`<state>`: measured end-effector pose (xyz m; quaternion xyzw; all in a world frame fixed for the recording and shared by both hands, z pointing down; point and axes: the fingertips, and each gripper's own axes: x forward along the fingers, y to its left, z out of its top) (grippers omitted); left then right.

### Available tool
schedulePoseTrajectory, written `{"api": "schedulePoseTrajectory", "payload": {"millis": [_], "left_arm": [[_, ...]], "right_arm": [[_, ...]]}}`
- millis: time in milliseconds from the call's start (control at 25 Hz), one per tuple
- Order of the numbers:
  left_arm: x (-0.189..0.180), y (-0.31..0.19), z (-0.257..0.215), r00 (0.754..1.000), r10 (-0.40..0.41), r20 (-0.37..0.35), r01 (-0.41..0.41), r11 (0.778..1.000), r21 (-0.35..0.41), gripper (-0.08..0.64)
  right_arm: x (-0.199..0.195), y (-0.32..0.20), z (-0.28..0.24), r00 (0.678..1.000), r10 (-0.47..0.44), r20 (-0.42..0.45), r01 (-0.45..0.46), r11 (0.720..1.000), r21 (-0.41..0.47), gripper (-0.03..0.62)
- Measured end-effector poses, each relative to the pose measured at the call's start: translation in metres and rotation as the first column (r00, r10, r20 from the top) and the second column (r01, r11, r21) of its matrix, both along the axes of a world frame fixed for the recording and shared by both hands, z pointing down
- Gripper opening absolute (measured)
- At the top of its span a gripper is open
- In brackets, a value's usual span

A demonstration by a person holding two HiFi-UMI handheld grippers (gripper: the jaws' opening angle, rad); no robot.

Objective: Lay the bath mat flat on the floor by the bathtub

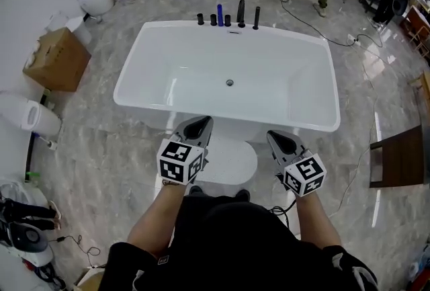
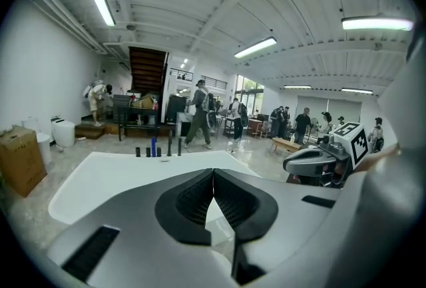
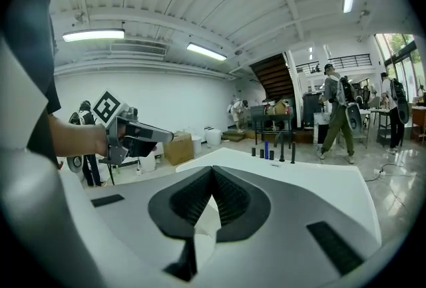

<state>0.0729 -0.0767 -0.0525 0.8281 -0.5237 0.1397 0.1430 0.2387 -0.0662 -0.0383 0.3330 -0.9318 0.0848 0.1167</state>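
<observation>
White bath mat (image 1: 227, 160), plain, rounded corner, floor beside bathtub (image 1: 289, 33)

The bath mat (image 1: 228, 160) is plain white, with one rounded corner that shows on its right side. It is on the near side of the bathtub (image 1: 228, 74), just in front of the middle of the near wall. The left gripper (image 1: 199, 125) and the right gripper (image 1: 274, 137) each have their jaws closed on a fold of its white cloth, well apart from each other. Whether its lower part touches the floor (image 1: 107, 148) cannot be told.
</observation>
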Motion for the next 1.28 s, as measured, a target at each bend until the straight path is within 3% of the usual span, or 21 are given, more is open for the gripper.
{"api": "schedulePoseTrajectory", "payload": {"millis": [200, 440, 560, 680, 800, 880, 1280], "left_arm": [[0.007, -0.008, -0.023, 1.000, 0.002, 0.009, -0.003, 0.999, 0.039, 0.011], [-0.020, -0.026, -0.076, 0.999, -0.002, 0.032, -0.002, 0.991, 0.132, 0.011], [-0.037, -0.035, -0.098, 0.999, -0.031, 0.017, 0.028, 0.984, 0.173, 0.011], [-0.056, -0.043, -0.118, 0.994, -0.092, -0.062, 0.104, 0.970, 0.220, 0.011], [-0.059, -0.047, -0.117, 0.996, -0.083, -0.015, 0.084, 0.965, 0.248, 0.011], [-0.055, -0.045, -0.109, 0.997, -0.063, 0.033, 0.053, 0.966, 0.252, 0.011], [-0.050, -0.032, -0.065, 1.000, -0.013, -0.003, 0.013, 0.987, 0.160, 0.011]], "right_arm": [[0.009, -0.014, -0.045, 0.995, 0.031, 0.091, -0.038, 0.997, 0.075, 0.015], [-0.016, -0.016, -0.113, 0.991, 0.025, 0.134, -0.053, 0.976, 0.212, 0.015], [-0.025, -0.024, -0.136, 0.979, 0.063, 0.195, -0.106, 0.970, 0.220, 0.015], [-0.034, -0.029, -0.149, 0.968, 0.094, 0.235, -0.147, 0.964, 0.221, 0.014], [-0.046, -0.026, -0.149, 0.973, 0.096, 0.211, -0.144, 0.963, 0.228, 0.014], [-0.050, -0.021, -0.144, 0.976, 0.102, 0.192, -0.145, 0.964, 0.224, 0.014], [-0.046, -0.007, -0.102, 0.973, 0.136, 0.185, -0.162, 0.977, 0.138, 0.014]]}}
